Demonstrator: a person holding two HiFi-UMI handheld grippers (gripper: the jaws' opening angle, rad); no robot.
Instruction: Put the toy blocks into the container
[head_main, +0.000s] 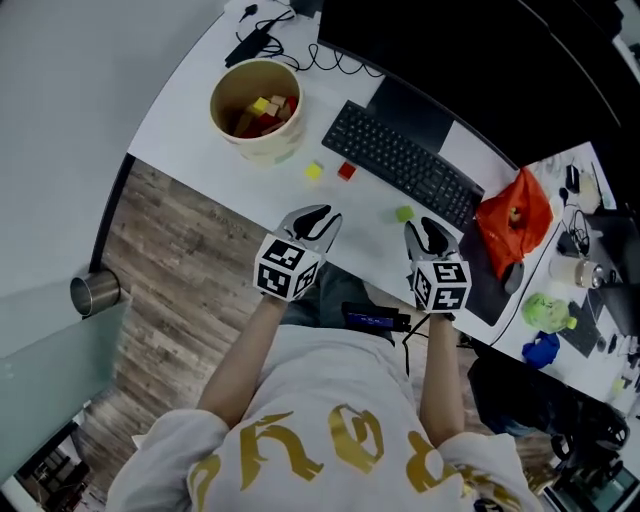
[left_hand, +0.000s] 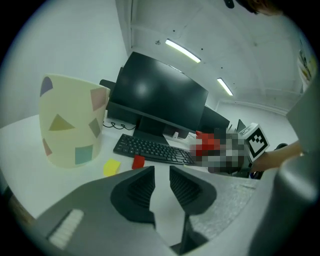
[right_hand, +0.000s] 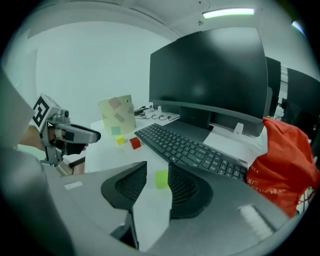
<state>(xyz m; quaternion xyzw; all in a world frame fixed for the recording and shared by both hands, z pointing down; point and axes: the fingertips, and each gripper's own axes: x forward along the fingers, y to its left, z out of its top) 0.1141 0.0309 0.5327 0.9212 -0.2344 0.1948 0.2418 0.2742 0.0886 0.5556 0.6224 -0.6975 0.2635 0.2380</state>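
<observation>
The white bench (head_main: 190, 120) curves across the room, with wood-look flooring below its near edge. A big dark monitor (head_main: 450, 50) stands at the back of it, and a black keyboard (head_main: 400, 165) lies slantwise in front of the screen. To the left of the keyboard stands the container (head_main: 250, 142), a pale round tub with coloured shapes on its wall, and several toy blocks, yellow, red and wood-coloured, already lie inside it. A crumpled red bag (head_main: 515, 215) sits off the keyboard's right end.

The person holds both grippers low over the near edge of the bench. The left gripper (left_hand: 161, 172) has its jaws a narrow way apart with nothing between them, only bare bench showing in the gap. The right gripper (right_hand: 157, 167) has its jaws somewhat wider, and the green block (right_hand: 161, 179) shows in the gap between their tips, resting on the bench, with neither pad pressing on it.

Two more blocks lie loose between the container and the keyboard: a yellow block (head_main: 313, 172) and a red block (head_main: 346, 170), just beside each other.
</observation>
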